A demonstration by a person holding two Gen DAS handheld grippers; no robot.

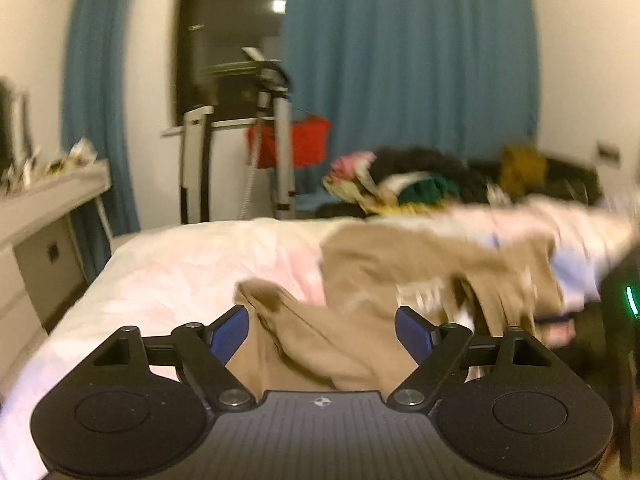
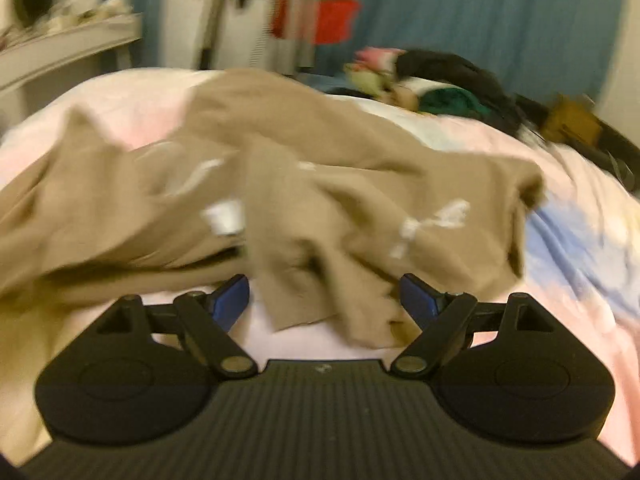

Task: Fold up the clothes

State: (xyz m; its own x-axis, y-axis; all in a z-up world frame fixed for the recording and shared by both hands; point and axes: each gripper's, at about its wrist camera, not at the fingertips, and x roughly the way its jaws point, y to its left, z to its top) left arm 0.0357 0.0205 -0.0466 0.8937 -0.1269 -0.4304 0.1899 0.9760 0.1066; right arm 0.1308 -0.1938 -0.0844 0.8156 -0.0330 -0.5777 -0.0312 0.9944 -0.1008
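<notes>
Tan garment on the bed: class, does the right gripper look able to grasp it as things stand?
Probably yes: the right gripper is open, and a fold of the tan garment lies between its fingers, with nothing in the way.

Tan garment [image 2: 280, 168]: soft matt cloth, rumpled, with white print patches and small white label. Bed cover [image 1: 180, 264]: pale pink cloth, matt, creased; blue patch toward right in right wrist view. Left tongs [image 1: 322, 330] and right tongs [image 2: 324, 300]: matt black plastic arms, round metal-looking pivot pins, blue pads of dull smooth look; body behind them ribbed, matt. Curtain [image 1: 400, 60]: blue cloth, matt, hanging in folds. Clothes pile [image 1: 400, 184]: mixed cloth, blurred.
</notes>
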